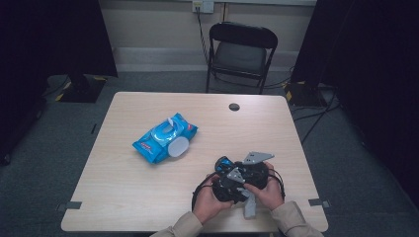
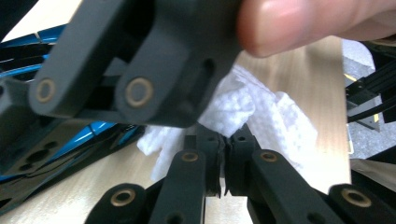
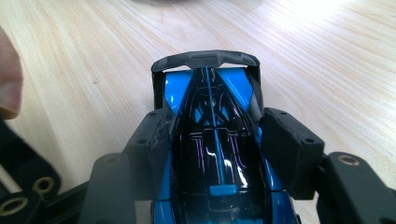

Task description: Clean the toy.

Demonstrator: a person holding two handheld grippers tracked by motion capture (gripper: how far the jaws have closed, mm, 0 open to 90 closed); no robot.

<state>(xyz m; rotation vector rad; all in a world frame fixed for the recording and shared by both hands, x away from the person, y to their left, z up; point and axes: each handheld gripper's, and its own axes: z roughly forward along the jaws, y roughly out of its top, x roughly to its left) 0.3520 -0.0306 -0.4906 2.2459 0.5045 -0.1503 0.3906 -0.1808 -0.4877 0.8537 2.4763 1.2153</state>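
A: Why is the right claw (image 3: 215, 154) clamped across the blue toy car (image 3: 212, 140)?

B: Steadying it at lower centre. The left claw (image 2: 223, 161), pinched on a white wipe (image 2: 243, 112), is likely cleaning it; wipes pack (image 1: 164, 137) sits upper left on the tabletop (image 1: 123, 187).

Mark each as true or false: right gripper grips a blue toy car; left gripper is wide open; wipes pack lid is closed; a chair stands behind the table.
1. The right gripper grips the blue toy car: true.
2. The left gripper is wide open: false, it is shut on a white wipe.
3. The wipes pack has its lid closed: false, the lid is flipped open.
4. A chair stands behind the table: true.
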